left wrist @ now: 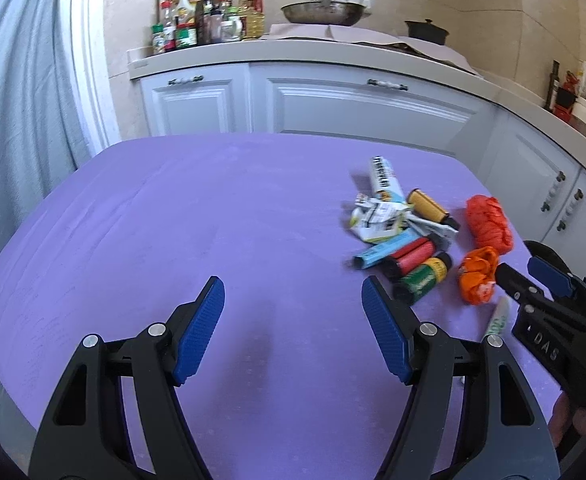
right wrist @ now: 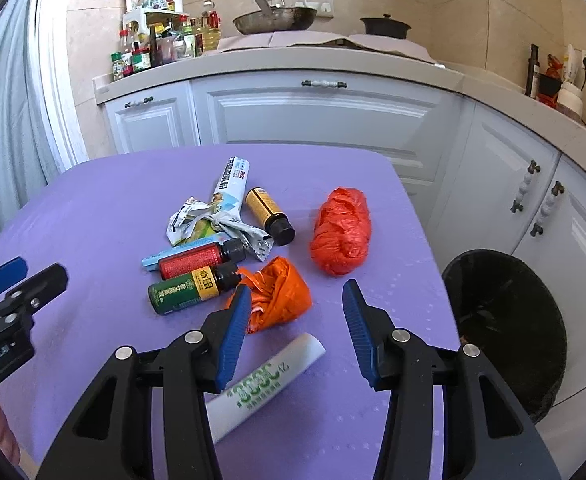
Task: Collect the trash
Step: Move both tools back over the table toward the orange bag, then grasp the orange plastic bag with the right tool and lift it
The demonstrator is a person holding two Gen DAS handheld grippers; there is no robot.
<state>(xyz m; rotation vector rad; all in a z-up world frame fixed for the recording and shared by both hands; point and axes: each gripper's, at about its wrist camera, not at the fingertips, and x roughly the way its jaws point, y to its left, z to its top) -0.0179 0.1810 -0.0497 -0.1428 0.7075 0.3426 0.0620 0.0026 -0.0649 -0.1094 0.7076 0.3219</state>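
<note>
I'm hovering my right hand-held gripper [right wrist: 297,312], jaws apart, over the crumpled orange plastic bag [right wrist: 277,296] on the purple table [right wrist: 93,220] (left hand-held gripper [left wrist: 293,320] also apart, idle); I'm aiming to pinch its bulk, w/ the black bin [right wrist: 505,328] nearby.

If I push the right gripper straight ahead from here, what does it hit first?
Probably the crumpled orange bag, just ahead of the open right gripper and nearest its left finger. The red bag lies further on. Depth is uncertain; it may pass above.
</note>
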